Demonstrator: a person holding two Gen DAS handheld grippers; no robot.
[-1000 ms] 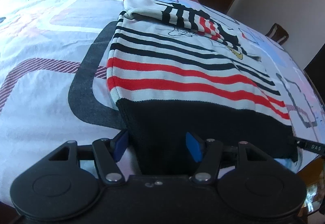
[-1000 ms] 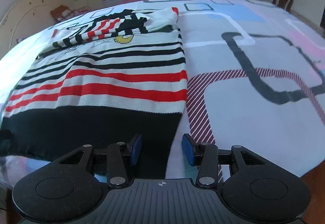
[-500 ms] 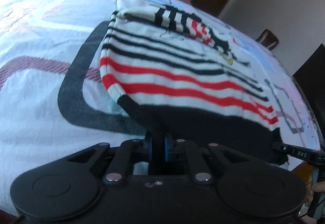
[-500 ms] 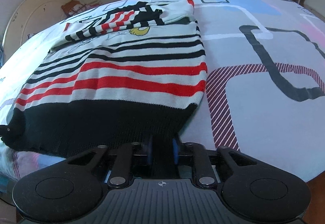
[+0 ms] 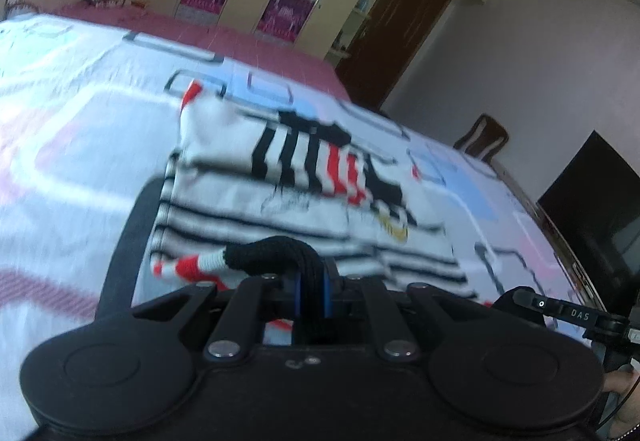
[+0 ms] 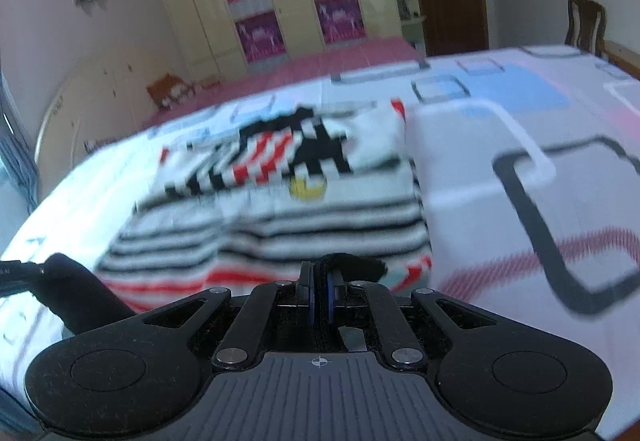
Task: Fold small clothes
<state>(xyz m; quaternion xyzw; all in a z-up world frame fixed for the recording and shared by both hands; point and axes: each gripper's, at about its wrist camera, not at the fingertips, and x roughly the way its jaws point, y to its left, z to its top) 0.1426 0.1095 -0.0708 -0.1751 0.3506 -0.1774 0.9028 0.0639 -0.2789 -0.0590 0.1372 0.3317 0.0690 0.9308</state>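
Note:
A small striped sweater (image 5: 280,197), white with black and red stripes and a black hem, lies on a patterned bed. Its sleeves are folded across the chest. My left gripper (image 5: 311,291) is shut on the hem's left corner (image 5: 276,249), which is lifted off the bed and bunched over the fingers. My right gripper (image 6: 320,299) is shut on the hem's right corner (image 6: 352,265), also raised. The same sweater (image 6: 288,193) fills the middle of the right wrist view. Both views are blurred by motion. Each view shows the other gripper at its edge (image 5: 560,309) (image 6: 24,273).
The bed cover (image 5: 72,169) carries grey, pink and blue rounded squares. Behind the bed stand cream wardrobes with purple posters (image 6: 256,1), a dark door (image 5: 396,29), a wooden chair (image 5: 484,139) and a dark screen (image 5: 600,193). A person's fingers (image 5: 622,399) show at the lower right.
Both grippers closed on the black hem corners, then lifted them up and toward the sweater's collar. The hem now hangs bunched above the red stripes and more of the room shows.

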